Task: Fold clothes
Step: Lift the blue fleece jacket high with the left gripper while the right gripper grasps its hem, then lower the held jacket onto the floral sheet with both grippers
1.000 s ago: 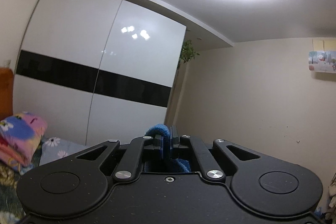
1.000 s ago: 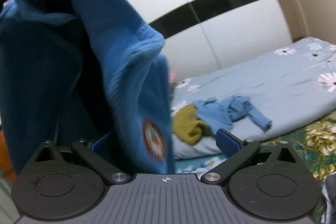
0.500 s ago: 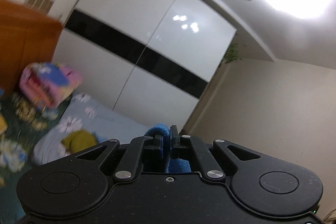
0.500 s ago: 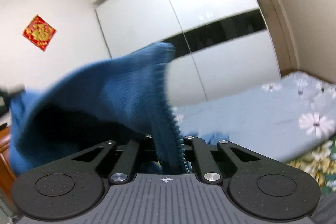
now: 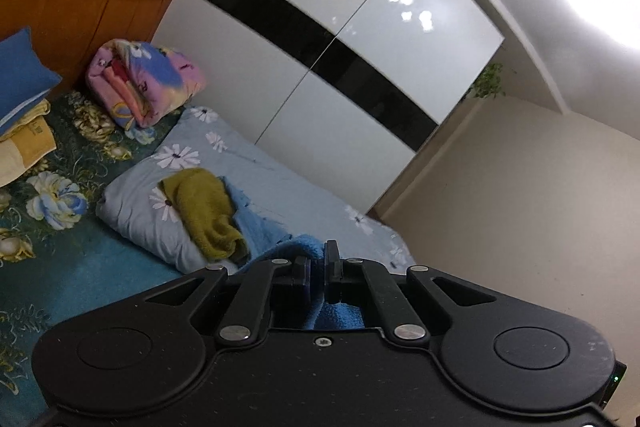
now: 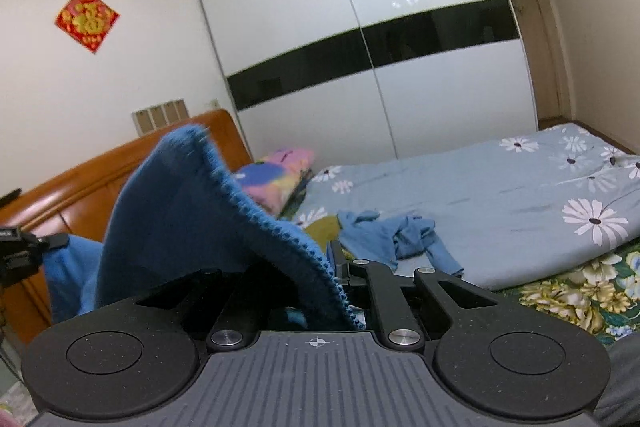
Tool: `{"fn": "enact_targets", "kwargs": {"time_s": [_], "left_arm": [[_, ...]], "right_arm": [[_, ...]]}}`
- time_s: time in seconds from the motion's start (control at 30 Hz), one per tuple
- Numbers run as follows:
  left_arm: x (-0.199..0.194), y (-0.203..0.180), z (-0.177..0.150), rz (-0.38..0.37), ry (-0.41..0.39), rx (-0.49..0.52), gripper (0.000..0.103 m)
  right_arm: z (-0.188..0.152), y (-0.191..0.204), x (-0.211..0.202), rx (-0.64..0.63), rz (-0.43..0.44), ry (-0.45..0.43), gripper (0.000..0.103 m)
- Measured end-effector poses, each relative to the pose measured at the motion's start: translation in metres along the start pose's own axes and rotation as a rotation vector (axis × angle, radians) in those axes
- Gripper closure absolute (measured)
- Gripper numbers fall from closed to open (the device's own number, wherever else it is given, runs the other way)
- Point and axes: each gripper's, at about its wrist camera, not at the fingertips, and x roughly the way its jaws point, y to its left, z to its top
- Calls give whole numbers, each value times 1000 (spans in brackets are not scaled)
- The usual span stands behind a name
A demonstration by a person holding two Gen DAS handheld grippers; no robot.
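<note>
Gripping the blue fleece (image 6: 188, 223) between them, left tongs (image 5: 317, 269) and right tongs (image 6: 326, 267) each pinch an edge above the bed (image 6: 500, 195).

A home bedroom: bed (image 6: 500, 187), wooden headboard (image 6: 80, 187), sliding-door wardrobe (image 6: 380, 47).

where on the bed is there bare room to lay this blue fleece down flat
The floral blue sheet is bare right of the crumpled light-blue garment, out to the bed's far corner. It is crowded by the headboard: the olive garment beside the light-blue one, and the folded pink quilt.
</note>
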Motion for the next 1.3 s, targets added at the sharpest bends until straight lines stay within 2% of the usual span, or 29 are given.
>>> {"fn": "enact_targets", "kwargs": {"time_s": [0.1, 0.2, 0.37, 0.5, 0.63, 0.9, 1.13, 1.2, 1.23, 1.3], "left_arm": [[47, 31, 1, 45, 72, -19, 100], [112, 75, -7, 99, 162, -44, 100], [233, 155, -31, 174, 317, -94, 101], [324, 204, -46, 217, 423, -54, 101], [396, 243, -53, 239, 489, -40, 101], [488, 289, -78, 278, 582, 2, 100], [515, 314, -97, 315, 634, -29, 99], [511, 313, -95, 304, 641, -40, 91], [508, 311, -94, 298, 643, -44, 79], [502, 308, -89, 288, 646, -49, 63]], "right_arm": [[-10, -4, 49, 23, -36, 74, 95], [-24, -14, 112, 69, -89, 171, 95], [-64, -37, 226, 162, -222, 331, 95], [-94, -57, 305, 193, -316, 416, 95], [-113, -82, 368, 214, -385, 471, 95], [-139, -131, 450, 200, -434, 580, 95], [-167, -142, 494, 186, -445, 665, 95], [-171, -142, 499, 188, -448, 677, 94], [-171, -142, 500, 187, -450, 680, 94], [-169, -141, 498, 184, -447, 683, 93]]}}
